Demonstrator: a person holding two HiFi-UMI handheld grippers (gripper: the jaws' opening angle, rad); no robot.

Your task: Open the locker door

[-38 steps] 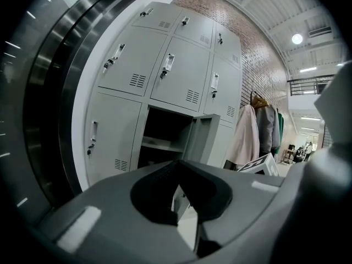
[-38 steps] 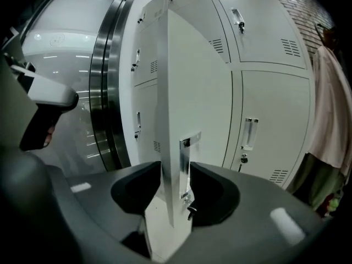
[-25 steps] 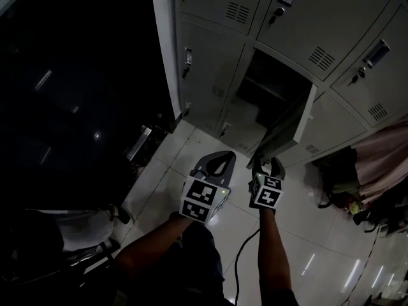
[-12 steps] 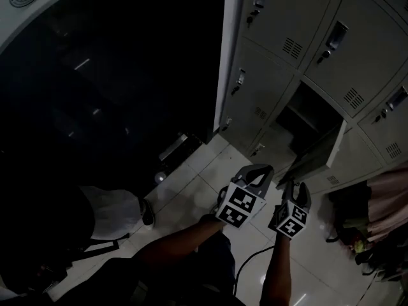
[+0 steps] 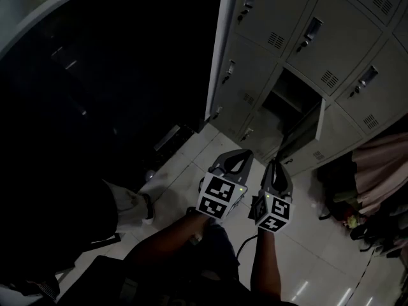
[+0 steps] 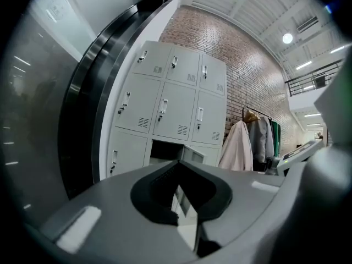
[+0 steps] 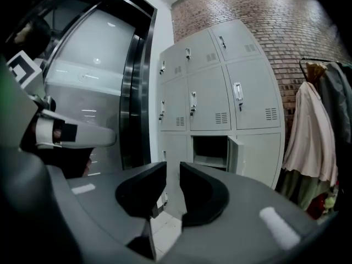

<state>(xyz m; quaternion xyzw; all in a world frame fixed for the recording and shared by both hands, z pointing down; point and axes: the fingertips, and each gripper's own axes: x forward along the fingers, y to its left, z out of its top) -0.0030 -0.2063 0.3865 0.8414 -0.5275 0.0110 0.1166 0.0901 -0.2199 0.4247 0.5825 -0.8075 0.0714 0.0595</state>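
The grey locker bank (image 5: 287, 30) fills the upper right of the head view. One lower locker stands open, its dark compartment (image 5: 287, 94) showing and its door (image 5: 305, 136) swung outward. Both grippers hover over the tiled floor, short of that door. My left gripper (image 5: 244, 153) is shut and holds nothing. My right gripper (image 5: 275, 166) is closing, with a narrow gap and nothing between its jaws. In the left gripper view the left gripper (image 6: 179, 164) faces the open compartment (image 6: 164, 150). The right gripper (image 7: 173, 166) points toward the open door (image 7: 232, 153).
A dark glass wall (image 5: 127, 75) runs left of the lockers. A person's leg and shoe (image 5: 137, 206) are on the floor at the left. Coats hang on a rack (image 7: 308, 136) to the right of the lockers, with bags (image 5: 357, 203) below. A cable (image 5: 245, 247) trails over the tiles.
The head view has swung, so the lockers sit further right and up. My right gripper has drawn back from the door's lower corner and its jaws have narrowed. The door stays open.
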